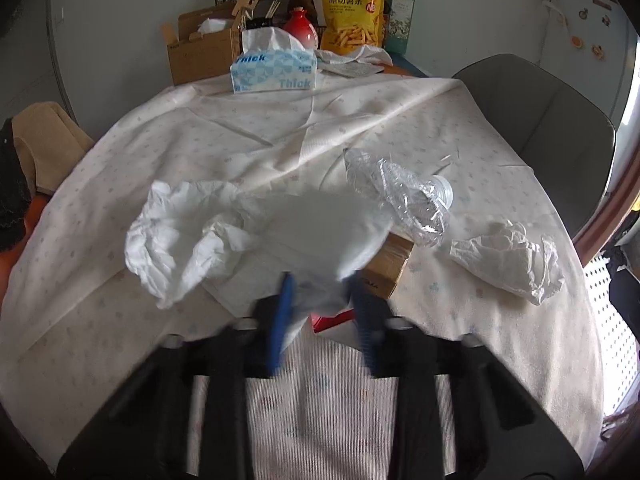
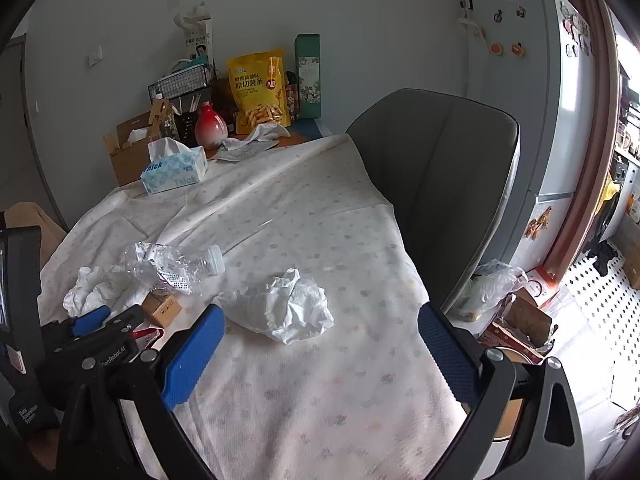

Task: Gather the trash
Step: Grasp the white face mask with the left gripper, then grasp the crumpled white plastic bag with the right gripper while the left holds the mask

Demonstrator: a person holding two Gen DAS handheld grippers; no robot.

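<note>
My left gripper (image 1: 322, 300) is shut on a large crumpled white tissue (image 1: 224, 232) and holds it just above the tablecloth; it also shows in the right wrist view (image 2: 92, 286). A crushed clear plastic bottle (image 1: 404, 196) lies beyond it, also in the right wrist view (image 2: 172, 264). A small brown carton (image 1: 390, 264) sits under the tissue's right edge. A second crumpled white tissue (image 1: 512, 260) lies to the right. My right gripper (image 2: 320, 324) is open and empty, its jaws wide, just in front of that tissue (image 2: 280, 308).
A tissue box (image 1: 274, 70), cardboard box (image 1: 202, 46), red vase (image 1: 300, 26) and yellow snack bag (image 1: 354, 12) stand at the table's far end. A grey chair (image 2: 436, 184) stands at the right edge. Bags and boxes (image 2: 508, 308) lie on the floor beside it.
</note>
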